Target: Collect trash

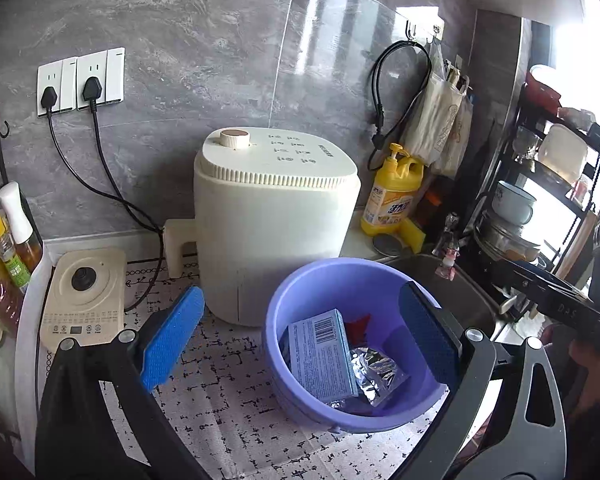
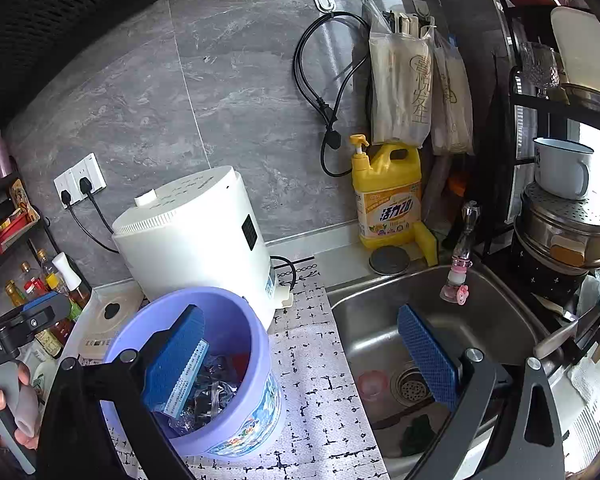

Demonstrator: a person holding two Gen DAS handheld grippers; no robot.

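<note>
- L gripper [image 1: 300, 336]: nearest the lens, blue-padded jaws wide apart, nothing betw. them. One pad hangs over the patterned mat [image 1: 236, 408], the other over the bucket's near-right rim.
- R gripper [image 2: 300, 350]: jaws also wide apart, empty. One pad sits over the bucket mouth, the other over the sink [image 2: 496, 320].
- Purple bucket [image 1: 284, 304]: upright on the mat, on the worktop, just in front of the cream appliance [image 1: 276, 216] and just beside the sink.
- Trash is in the bucket: light-blue box [image 1: 320, 356] w/ barcode leaning against the inner wall, crumpled foil wrapper [image 1: 374, 376] beside it, a red scrap [image 1: 358, 326] behind. More may lie under these; can't tell.
- Yellow detergent bottle [image 2: 388, 196]: pump top, against the grey wall behind the sink, yellow sponge [image 2: 428, 240] touching its base.
- Faucet [image 2: 462, 256] w/ pink tip over the sink basin; drain strainer [image 2: 410, 386] visible at bottom.
- Induction cooker [image 1: 84, 300]: flat on the worktop, left of the appliance; sauce bottles [image 1: 8, 248] beyond it at the edge.
- Two black plugs in wall sockets [image 1: 80, 80].
</note>
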